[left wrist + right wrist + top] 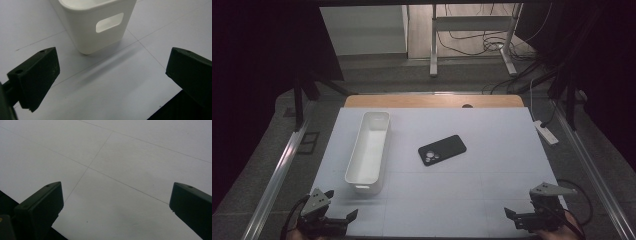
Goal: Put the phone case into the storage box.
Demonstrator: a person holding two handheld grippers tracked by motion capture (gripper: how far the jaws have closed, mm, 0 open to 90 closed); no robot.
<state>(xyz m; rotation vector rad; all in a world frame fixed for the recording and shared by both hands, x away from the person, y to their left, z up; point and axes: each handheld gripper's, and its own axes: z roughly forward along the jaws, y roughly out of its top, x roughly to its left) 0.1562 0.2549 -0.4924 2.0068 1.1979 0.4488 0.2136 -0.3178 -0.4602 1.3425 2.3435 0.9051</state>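
Phone [442, 149] lies flat and dark near the middle of the table [492, 190], just right of the long white bin [368, 150], well ahead of both tongs, the left tongs [335, 213] and right tongs [518, 216] hovering wide and empty at the near edge. To my eye the right one should reach forward, come down square over the phone's narrow sides and close gently. Pale gridded sheet covers the table; beyond lie a wooden edge, grey floor, a metal stand [472, 35] and trailing cables.

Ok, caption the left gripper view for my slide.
Open left gripper facing the white bin's handle end.
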